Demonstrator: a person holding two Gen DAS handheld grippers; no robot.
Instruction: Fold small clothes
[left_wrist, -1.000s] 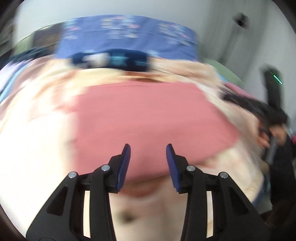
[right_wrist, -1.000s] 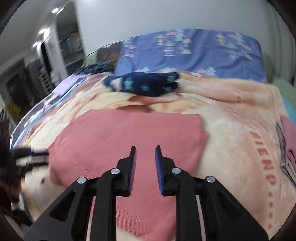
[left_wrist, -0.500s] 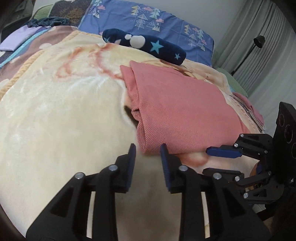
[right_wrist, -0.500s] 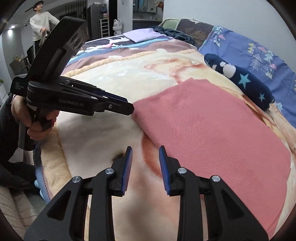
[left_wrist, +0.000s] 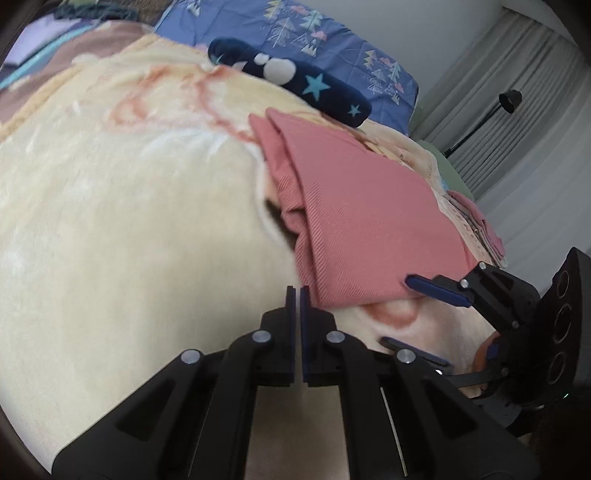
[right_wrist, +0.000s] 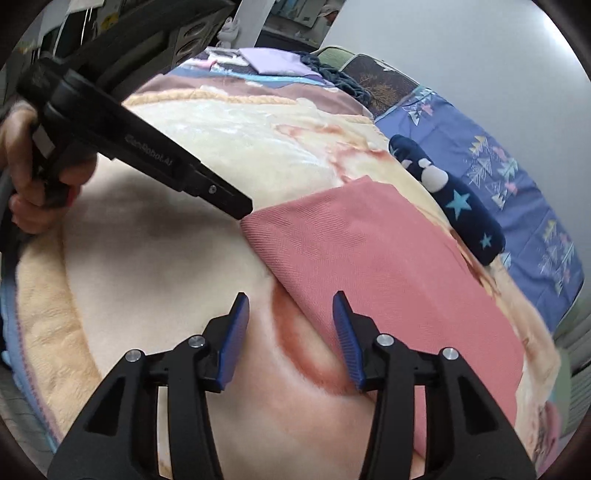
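Your pink garment (left_wrist: 369, 221) lay partly folded on the bed (left_wrist: 110, 221); left tool (left_wrist: 296, 291) pinched together, empty, at its corner, right tool (right_wrist: 290, 306) just spread apart, another fold remaining

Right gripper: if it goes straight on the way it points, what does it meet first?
Most likely the near edge of the pink folded garment, which lies just ahead of the open right gripper on the blanket; depth is uncertain.
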